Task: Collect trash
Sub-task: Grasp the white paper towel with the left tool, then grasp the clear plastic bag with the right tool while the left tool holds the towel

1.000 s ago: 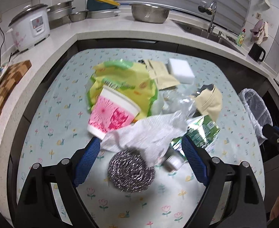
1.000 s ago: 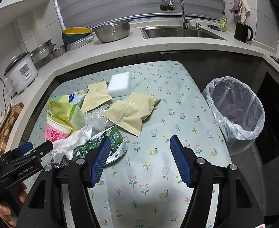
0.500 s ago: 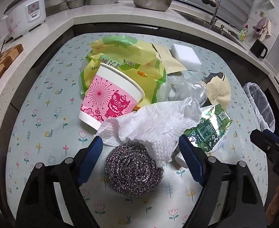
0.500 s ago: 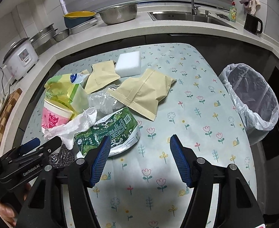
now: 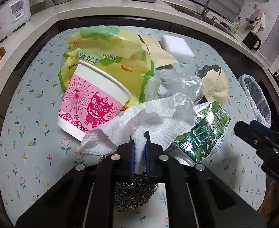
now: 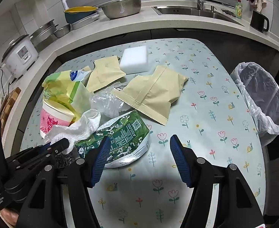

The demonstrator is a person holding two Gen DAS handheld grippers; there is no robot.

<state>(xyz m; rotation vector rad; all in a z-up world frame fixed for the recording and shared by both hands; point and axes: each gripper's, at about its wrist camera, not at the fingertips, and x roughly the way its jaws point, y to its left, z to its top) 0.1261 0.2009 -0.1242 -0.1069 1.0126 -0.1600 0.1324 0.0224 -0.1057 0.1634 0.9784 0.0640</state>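
My left gripper [image 5: 139, 148] is shut on the near edge of a crumpled white paper towel [image 5: 154, 121], just above a steel-wool scrubber [image 5: 133, 191]. The towel lies against a pink-and-white paper cup [image 5: 90, 102] on its side and a green foil wrapper [image 5: 202, 131]. A yellow-green plastic bag [image 5: 109, 55] lies behind the cup. My right gripper [image 6: 137, 152] is open and empty over the table, its left finger beside the green wrapper [image 6: 120, 133]. The left gripper [image 6: 50, 148] and towel [image 6: 80, 127] show at lower left there.
A tan paper pouch [image 6: 154, 93], a second tan pouch [image 6: 105, 72], clear crumpled plastic [image 6: 107, 102] and a white sponge block [image 6: 133, 58] lie on the floral tablecloth [image 6: 206, 114]. A bin with a clear liner [image 6: 261, 95] stands off the table's right edge. Counter, sink and rice cooker lie behind.
My left gripper has moved forward and closed on the paper towel's edge. My right gripper has moved closer to the green wrapper and stays open.
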